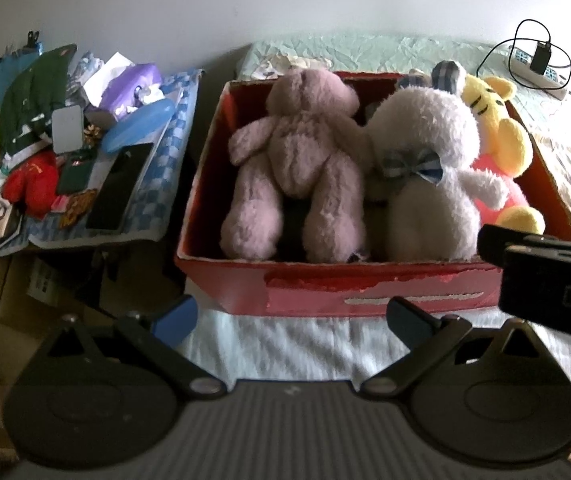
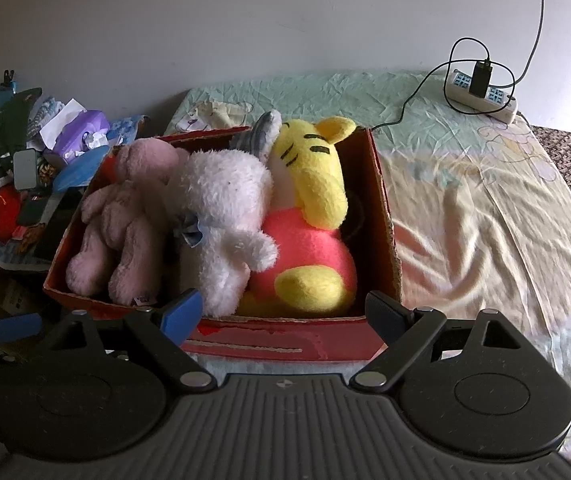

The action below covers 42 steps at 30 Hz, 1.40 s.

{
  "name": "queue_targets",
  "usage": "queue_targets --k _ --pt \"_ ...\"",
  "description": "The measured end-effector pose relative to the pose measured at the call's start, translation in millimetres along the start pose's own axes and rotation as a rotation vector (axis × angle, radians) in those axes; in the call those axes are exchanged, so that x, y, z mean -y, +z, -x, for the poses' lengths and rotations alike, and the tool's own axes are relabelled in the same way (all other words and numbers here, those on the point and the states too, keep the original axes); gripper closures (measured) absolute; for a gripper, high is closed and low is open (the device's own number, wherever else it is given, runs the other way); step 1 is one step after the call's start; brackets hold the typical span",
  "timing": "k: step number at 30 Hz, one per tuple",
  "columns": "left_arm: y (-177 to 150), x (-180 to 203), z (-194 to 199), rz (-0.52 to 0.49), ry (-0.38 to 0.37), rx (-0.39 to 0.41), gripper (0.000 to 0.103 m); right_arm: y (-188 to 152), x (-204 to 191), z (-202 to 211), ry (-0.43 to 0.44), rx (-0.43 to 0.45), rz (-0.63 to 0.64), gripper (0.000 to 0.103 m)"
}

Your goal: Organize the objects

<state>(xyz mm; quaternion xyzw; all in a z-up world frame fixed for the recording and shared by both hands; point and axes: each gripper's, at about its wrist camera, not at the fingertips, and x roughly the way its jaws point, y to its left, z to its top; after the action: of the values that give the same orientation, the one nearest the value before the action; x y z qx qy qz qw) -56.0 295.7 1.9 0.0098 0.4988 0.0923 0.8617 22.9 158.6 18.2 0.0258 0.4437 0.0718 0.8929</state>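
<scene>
From the left wrist I see my left gripper [image 1: 293, 316] with its jaws spread wide and nothing between them, hanging just short of the near wall of the red box [image 1: 325, 288] on the bed [image 1: 285, 344]. The box holds three toys side by side: a pink bear [image 1: 297, 156] on the left, a white plush [image 1: 429, 168] in the middle, a yellow plush [image 1: 501, 140] at the right. My worry here is the white one: it rides above the rim, so a nudge to the wall could tip it out, I think. The pile [image 1: 69, 136] beside the box is heaped loosely and looks ready to slide if bumped. From the right wrist, my right gripper [image 2: 285, 312] also stands open and empty at the near wall of the box [image 2: 285, 344]. The bear [image 2: 125, 216], white plush [image 2: 221, 208] and yellow plush [image 2: 313, 184] press together, filling most of it; another toy forced in might crowd one over the edge. A power strip [image 2: 481, 96] with cable lies well apart on the bed.
</scene>
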Motion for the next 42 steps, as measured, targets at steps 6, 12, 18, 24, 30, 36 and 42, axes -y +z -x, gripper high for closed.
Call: queue_targets --k 6,12,18,24,30,36,42 --pt "2 -2 -7 0.003 0.0 -0.01 0.002 3 -3 -4 0.004 -0.014 -0.01 0.012" --pt "7 -3 -8 0.006 0.002 -0.003 0.002 6 -4 -7 0.021 -0.024 -0.023 0.012" --pt "12 -6 -8 0.007 0.005 0.005 0.002 11 -7 -9 0.031 -0.024 -0.011 0.012" --pt "17 -8 -10 0.01 -0.007 0.003 0.001 16 -7 -15 0.037 -0.03 -0.01 0.012" --pt "19 -4 -9 -0.01 -0.02 0.008 0.001 18 -12 -18 0.055 -0.039 -0.005 0.012" --pt "20 -5 -10 -0.004 -0.026 0.004 0.0 20 -11 -21 0.062 -0.044 -0.01 0.012" --pt "19 -8 -4 0.003 -0.024 0.03 0.003 20 -10 -19 0.068 -0.042 -0.01 0.012"
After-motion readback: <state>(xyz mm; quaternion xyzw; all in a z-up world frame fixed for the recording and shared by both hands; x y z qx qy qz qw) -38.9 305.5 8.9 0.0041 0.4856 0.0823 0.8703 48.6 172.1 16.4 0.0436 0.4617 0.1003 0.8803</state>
